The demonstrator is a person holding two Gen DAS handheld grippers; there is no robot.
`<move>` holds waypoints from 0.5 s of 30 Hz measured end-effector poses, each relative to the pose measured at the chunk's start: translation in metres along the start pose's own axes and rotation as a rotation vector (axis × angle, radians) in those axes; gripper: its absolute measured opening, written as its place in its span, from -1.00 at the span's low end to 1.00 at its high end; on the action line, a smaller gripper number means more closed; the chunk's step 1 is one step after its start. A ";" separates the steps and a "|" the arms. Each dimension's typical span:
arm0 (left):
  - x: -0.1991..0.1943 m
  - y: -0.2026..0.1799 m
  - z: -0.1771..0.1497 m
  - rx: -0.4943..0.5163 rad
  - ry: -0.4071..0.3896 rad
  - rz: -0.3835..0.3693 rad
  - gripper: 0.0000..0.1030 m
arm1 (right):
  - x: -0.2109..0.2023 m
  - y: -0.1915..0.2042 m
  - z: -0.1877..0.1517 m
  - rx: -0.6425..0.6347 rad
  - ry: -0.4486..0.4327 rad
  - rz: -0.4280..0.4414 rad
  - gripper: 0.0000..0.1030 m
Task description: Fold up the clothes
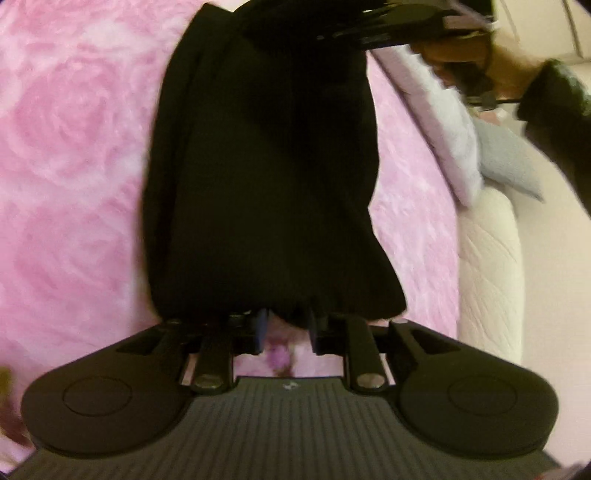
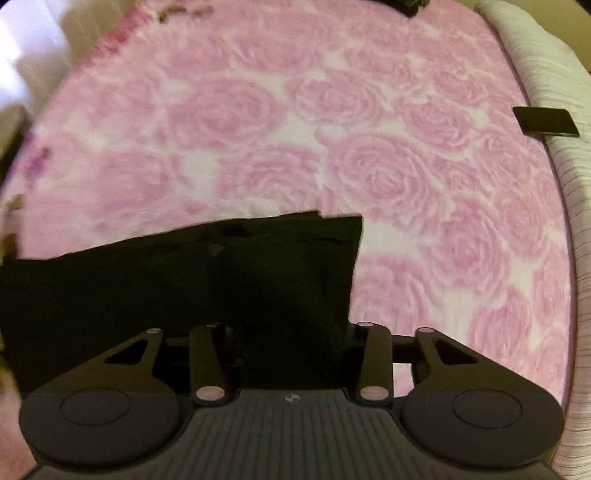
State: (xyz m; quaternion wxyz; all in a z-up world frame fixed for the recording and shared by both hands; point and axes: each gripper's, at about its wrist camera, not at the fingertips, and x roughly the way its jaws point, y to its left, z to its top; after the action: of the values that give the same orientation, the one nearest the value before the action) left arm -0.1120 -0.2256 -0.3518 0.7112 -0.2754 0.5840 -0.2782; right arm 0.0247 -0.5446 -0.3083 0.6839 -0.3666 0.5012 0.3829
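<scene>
A black knit garment [image 1: 266,177] hangs stretched between my two grippers above a pink rose-patterned blanket [image 1: 74,147]. My left gripper [image 1: 284,325] is shut on its near edge; the fingertips are mostly covered by cloth. In the left wrist view the right gripper [image 1: 399,33] with the person's hand shows at the top right, at the garment's far end. In the right wrist view the garment [image 2: 184,280] drapes over my right gripper [image 2: 291,332], which is shut on it; the fingertips are hidden by the fabric.
The pink blanket [image 2: 332,129] covers the bed. A black flat rectangular object [image 2: 546,122] lies at the bed's right edge on a white ribbed cover [image 2: 576,221]. A lilac pillow [image 1: 443,129] and grey cushion [image 1: 513,162] lie by a cream quilted mattress edge [image 1: 487,266].
</scene>
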 end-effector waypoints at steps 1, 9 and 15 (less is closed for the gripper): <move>-0.005 0.003 0.003 0.039 0.025 -0.009 -0.66 | -0.001 0.002 -0.001 0.048 -0.016 -0.015 0.08; -0.051 0.020 0.062 0.285 0.042 -0.040 -0.32 | -0.081 -0.013 -0.024 0.462 -0.379 -0.292 0.71; -0.044 0.016 0.147 0.476 -0.038 0.056 -0.26 | -0.123 0.036 -0.092 1.053 -0.552 -0.276 0.71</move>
State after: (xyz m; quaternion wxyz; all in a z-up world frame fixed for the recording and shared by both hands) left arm 0.0262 -0.1736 -0.3093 0.7742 -0.0887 0.4959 -0.3833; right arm -0.0693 -0.6293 -0.2147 0.9212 0.0721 0.3755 0.0722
